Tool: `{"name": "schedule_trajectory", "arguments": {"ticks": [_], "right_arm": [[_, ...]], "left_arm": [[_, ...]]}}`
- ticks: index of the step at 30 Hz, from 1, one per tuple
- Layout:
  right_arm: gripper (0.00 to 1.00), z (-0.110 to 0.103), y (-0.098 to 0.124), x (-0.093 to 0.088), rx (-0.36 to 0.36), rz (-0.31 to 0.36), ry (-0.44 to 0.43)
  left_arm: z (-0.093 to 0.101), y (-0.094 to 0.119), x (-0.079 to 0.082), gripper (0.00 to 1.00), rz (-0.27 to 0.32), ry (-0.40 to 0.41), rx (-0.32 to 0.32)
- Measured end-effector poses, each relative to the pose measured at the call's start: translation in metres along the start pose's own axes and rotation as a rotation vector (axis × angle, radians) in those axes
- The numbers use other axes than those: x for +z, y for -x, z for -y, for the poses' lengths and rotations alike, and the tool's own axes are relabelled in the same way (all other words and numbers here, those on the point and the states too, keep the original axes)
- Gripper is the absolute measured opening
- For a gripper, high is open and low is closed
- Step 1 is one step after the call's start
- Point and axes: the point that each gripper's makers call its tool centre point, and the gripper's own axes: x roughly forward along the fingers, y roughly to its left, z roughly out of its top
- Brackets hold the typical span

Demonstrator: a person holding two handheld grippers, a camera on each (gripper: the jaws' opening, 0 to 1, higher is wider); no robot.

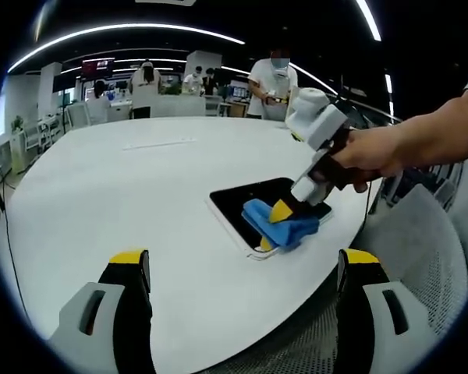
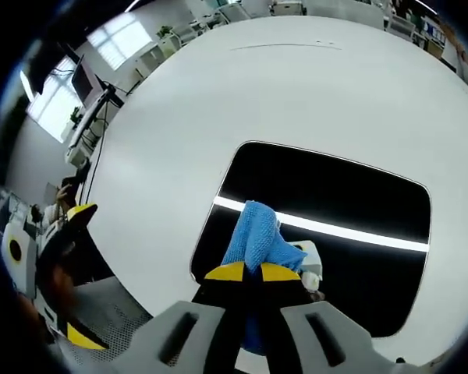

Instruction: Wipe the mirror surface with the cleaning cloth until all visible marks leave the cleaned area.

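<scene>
Bright, even light pours down from long ceiling strips [image 1: 125, 29] onto the white table [image 1: 125, 195], one strip glaring as a sharp white streak across the dark mirror [image 2: 327, 195], shadows faint, edges bowed by the fisheye, and far desks and people soft and blurry.

cloth: in your right gripper view the blue cleaning cloth [image 2: 253, 241] runs down behind your right hand-held gripper [image 2: 253, 273], so its lower part is hidden.
mirror: the cloth and the gripper cover the near middle of the mirror [image 2: 327, 202]; in your left gripper view the mirror [image 1: 246, 199] is partly covered by the cloth [image 1: 285, 226].
marks: none can be made out on the dark glass.
left hand-held gripper: it [image 2: 66, 269] is cut off at the picture's left edge.
people: beyond the tabletop's [image 1: 125, 202] far edge, too small to tell.
</scene>
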Motion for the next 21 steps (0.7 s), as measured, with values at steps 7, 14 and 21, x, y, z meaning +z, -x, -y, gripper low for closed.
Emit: {"name": "schedule_trajectory", "arguments": {"ticks": [7,14,21], "right_arm": [[0.00,-0.008,-0.004,0.003,0.011,-0.003,0.018],[0.00,-0.015,-0.009,0.006,0.021,-0.007,0.035],[0.00,-0.017,-0.012,0.008,0.038,0.000,0.024]], "left_arm": [[0.001,0.000,-0.001,0.99,-0.006,-0.003,0.002],[0.000,0.000,-0.002,0.99,-0.008,-0.002,0.002],[0.000,0.000,-0.002,0.99,-0.009,-0.001,0.003]]}}
